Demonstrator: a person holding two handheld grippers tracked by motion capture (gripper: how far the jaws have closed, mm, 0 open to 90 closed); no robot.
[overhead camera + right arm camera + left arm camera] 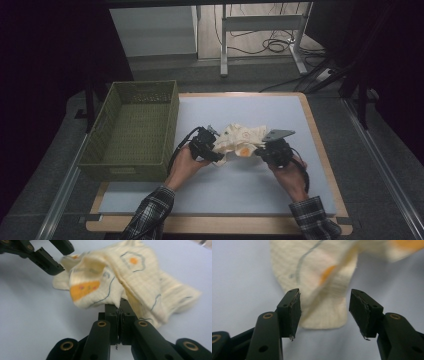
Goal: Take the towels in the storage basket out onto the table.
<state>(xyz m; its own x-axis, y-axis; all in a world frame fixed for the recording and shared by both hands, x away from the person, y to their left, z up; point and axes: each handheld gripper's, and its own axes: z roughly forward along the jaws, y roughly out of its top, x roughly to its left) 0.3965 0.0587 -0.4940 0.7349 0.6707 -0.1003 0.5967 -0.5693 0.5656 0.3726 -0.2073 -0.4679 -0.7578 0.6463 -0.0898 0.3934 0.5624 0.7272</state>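
A crumpled cream cloth (242, 136) with orange patches and thin blue outlines lies bunched at the middle of the white mat (235, 190). My right gripper (259, 150) is shut on the cloth; in the right gripper view the jaws (120, 305) meet on a fold of the cloth (125, 272), which hangs lifted above them. My left gripper (216, 150) is at the cloth's left side. Its jaws (324, 312) stand open with a rounded edge of the cloth (322, 277) between them, and the pads do not press on it. The left gripper (60, 256) also appears at the right gripper view's top left.
An olive green mesh basket (132, 130) stands at the left edge of the mat, close to the left hand. The mat lies on a wooden tabletop (320, 145). Table legs and cables (272, 45) are on the floor beyond.
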